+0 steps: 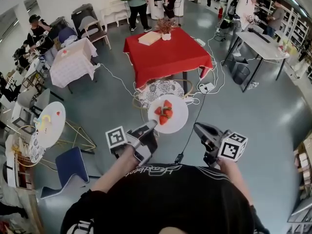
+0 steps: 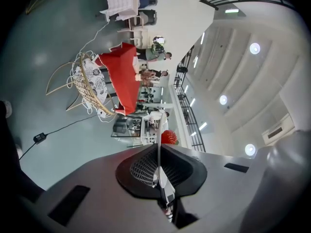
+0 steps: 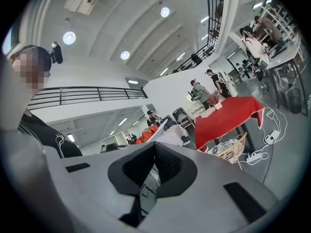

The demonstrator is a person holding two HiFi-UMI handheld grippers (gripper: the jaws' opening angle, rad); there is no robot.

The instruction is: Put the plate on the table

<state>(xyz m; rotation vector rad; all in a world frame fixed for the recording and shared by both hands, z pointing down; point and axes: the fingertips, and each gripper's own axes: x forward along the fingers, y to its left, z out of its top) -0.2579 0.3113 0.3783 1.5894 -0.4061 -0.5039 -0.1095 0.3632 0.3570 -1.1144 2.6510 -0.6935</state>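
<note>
I carry a white plate [image 1: 178,119] with several strawberries [image 1: 164,113] above the floor, in front of the red table [image 1: 165,57]. My left gripper [image 1: 151,125] is shut on the plate's near-left rim. In the left gripper view the rim [image 2: 159,144] runs edge-on between the pads, with a strawberry [image 2: 168,137] behind it. My right gripper [image 1: 199,128] hangs to the right of the plate, apart from it, shut and with nothing in it. In the right gripper view the plate [image 3: 160,128] shows beyond the closed pads [image 3: 163,161].
A potted plant [image 1: 166,28] and a flat wooden box [image 1: 149,38] stand on the red table's far side. A wicker chair with a patterned cushion [image 1: 159,88] sits under the plate. Cables and a power strip [image 1: 205,87] lie on the floor. Other tables and people stand around.
</note>
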